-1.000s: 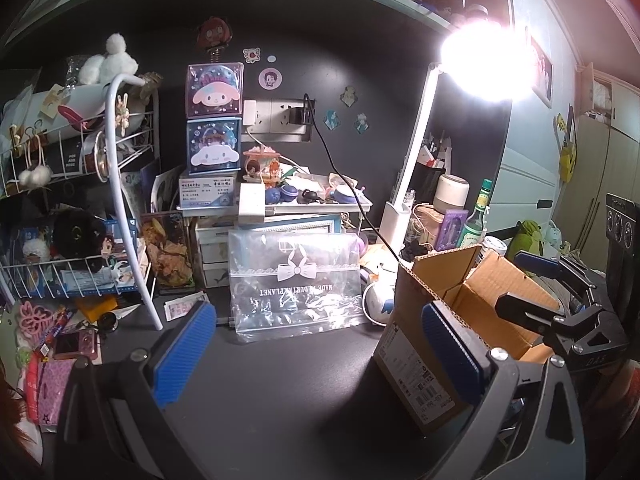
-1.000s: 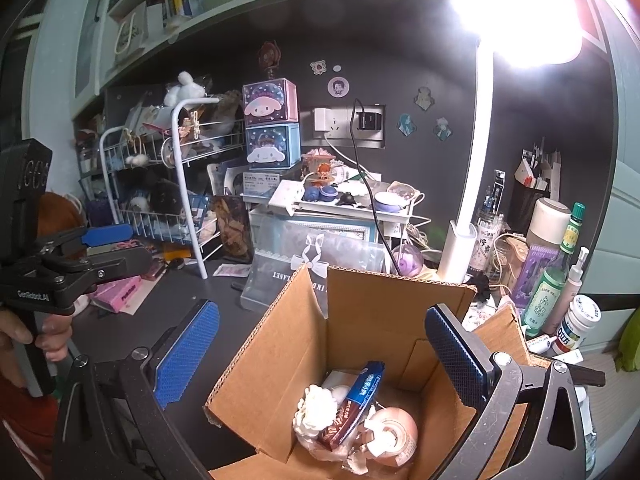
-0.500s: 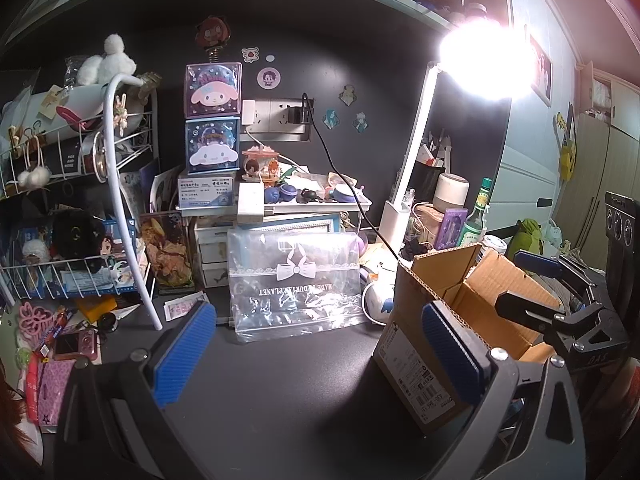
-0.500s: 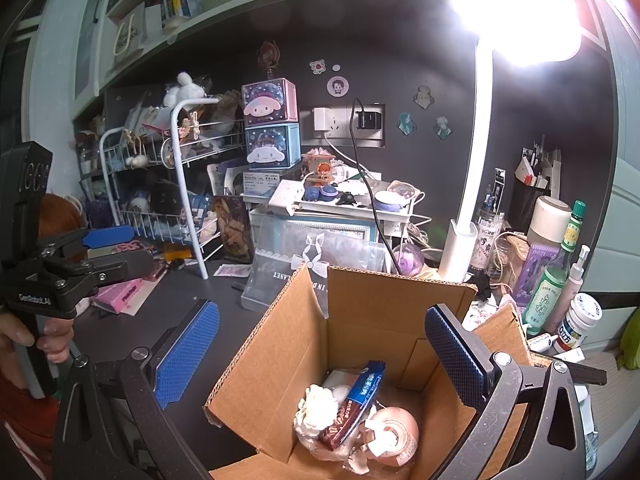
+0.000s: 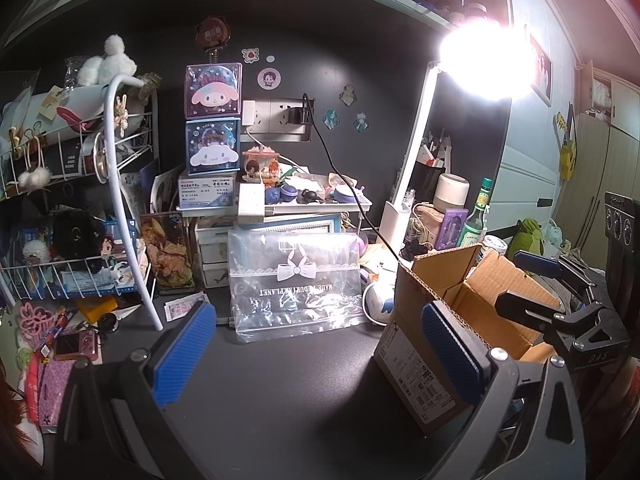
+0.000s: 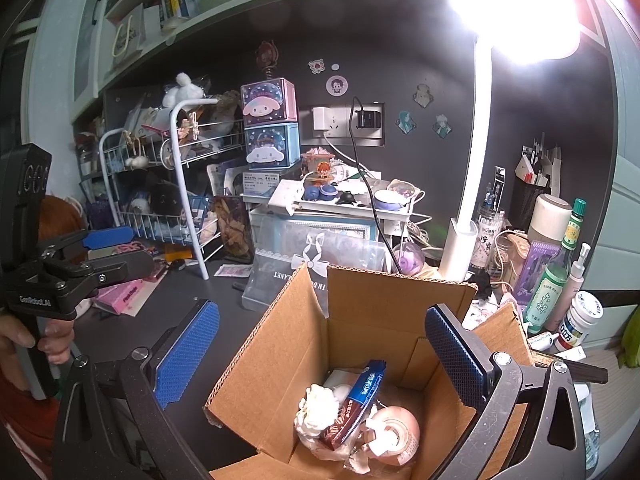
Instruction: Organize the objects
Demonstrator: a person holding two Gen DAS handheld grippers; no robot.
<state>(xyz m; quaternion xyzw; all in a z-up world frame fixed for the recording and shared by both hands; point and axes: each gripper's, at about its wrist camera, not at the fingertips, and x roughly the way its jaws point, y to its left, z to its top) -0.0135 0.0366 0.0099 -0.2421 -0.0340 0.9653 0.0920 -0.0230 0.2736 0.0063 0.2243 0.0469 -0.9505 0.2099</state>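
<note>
— Hovering over the cardboard box (image 6: 360, 312), the right gripper (image 6: 320, 356) has its fingers spread wide, holding nothing.
— And inside?
— A blue snack packet (image 6: 356, 404) and a tape roll (image 6: 394, 432) on the bottom.
— The left gripper (image 5: 316, 356)?
— Spread too, empty, above the dark desk (image 5: 280, 380) beside the box.

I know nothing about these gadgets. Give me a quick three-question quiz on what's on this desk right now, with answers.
1. True or false: the right gripper is holding something.
2. What sits in the cardboard box? A) only books B) a roll of tape and a snack packet C) nothing
3. Which pictured cube is on top: the pink cube or the blue cube?

Key:
1. False; it hangs open above the box, and the left gripper is open too.
2. B
3. The pink cube.
</note>
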